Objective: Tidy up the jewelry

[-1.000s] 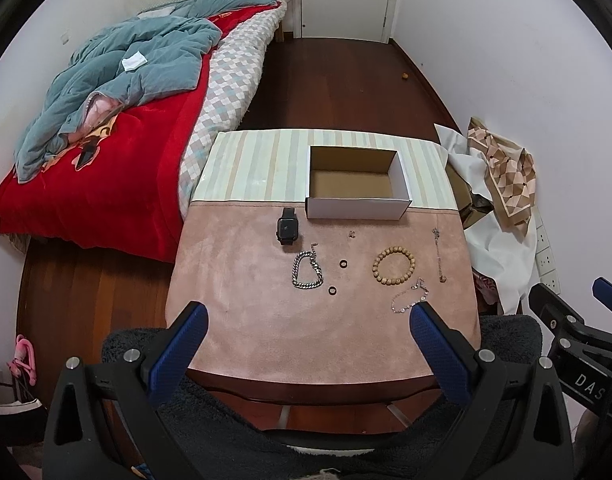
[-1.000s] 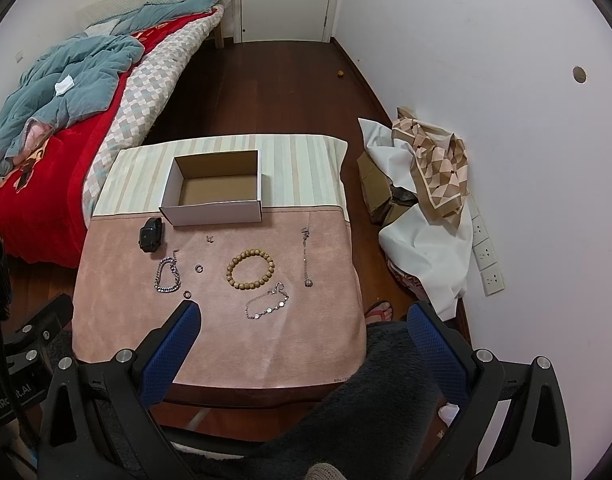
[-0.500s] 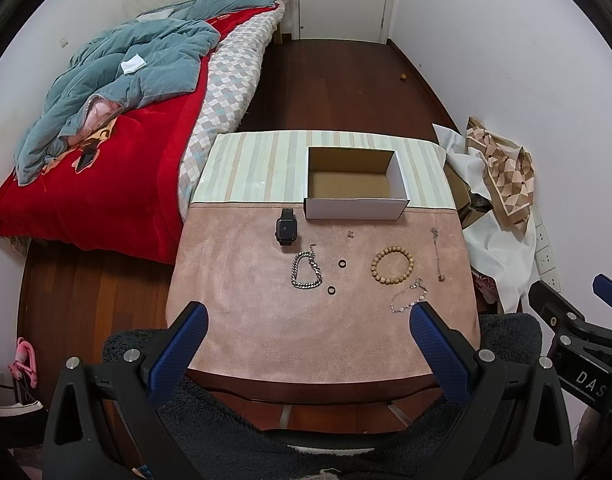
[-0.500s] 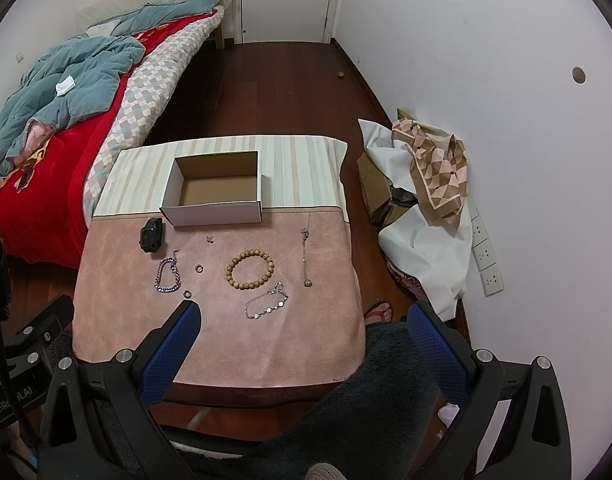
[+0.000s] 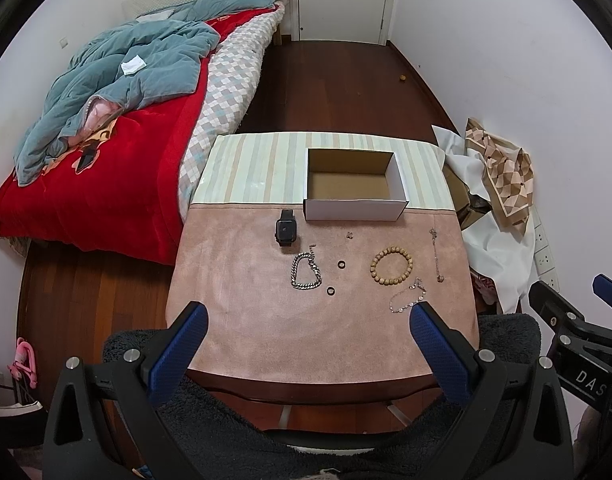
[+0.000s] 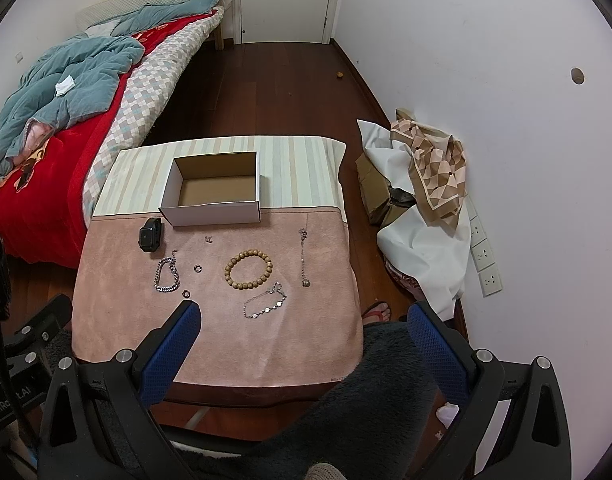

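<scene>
Your desk carries a pink mat with a striped cloth at its far end, and the open white cardboard box sits on that seam, empty inside; take the box as your landmark. Beside the box's near-left corner lies the black smartwatch. Nearer to you than the box, the wooden bead bracelet lies in a closed ring, and left of it, below the watch, the silver chain bracelet is looped. Nearest you on the bead side rests the thin link bracelet, and toward the box's right the slim necklace runs straight. Two small dark rings lie between the chain and the beads, with a tiny earring just in front of the box. Your left gripper and right gripper both hover over the desk's near edge, fingers spread wide, holding nothing. Readable lettering: "DAS" on the right unit in the left view, "GenRo" and "AI" on the left unit in the right view.
</scene>
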